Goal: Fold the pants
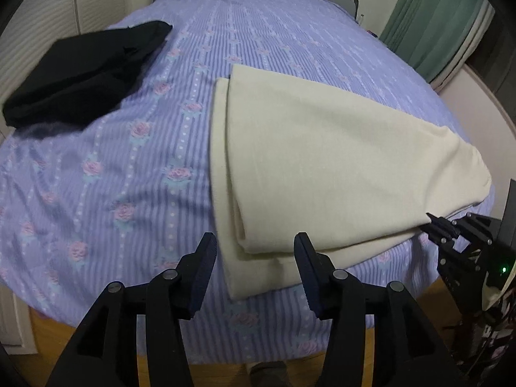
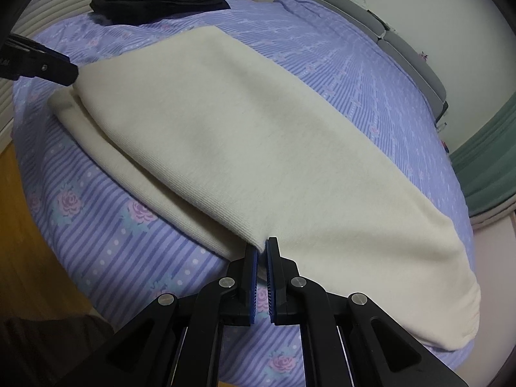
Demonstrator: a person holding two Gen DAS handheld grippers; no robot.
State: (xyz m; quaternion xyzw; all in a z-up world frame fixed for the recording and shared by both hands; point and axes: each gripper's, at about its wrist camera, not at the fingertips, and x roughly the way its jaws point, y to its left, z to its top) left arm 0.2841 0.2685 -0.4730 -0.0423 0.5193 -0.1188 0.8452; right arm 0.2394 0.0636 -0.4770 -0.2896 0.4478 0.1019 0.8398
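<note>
one pair of cream ribbed-knit pants (image 1: pixel 322 161) lies folded on the striped, rose-print bedspread (image 1: pixel 113 177). one black garment (image 1: pixel 80 71) sits well apart. the left gripper (image 1: pixel 254 271) gapes wide; the right gripper (image 2: pixel 262 251) pinches the pants' near edge.

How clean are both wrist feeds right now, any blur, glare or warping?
Left wrist: motion blur smears the floral bedsheet and black garment; the cream pants read softly. Right wrist: sharper, knit texture visible on the pants near the right gripper. Both: strong fisheye bowing, dark corner vignette, dim even light, no glare.
</note>
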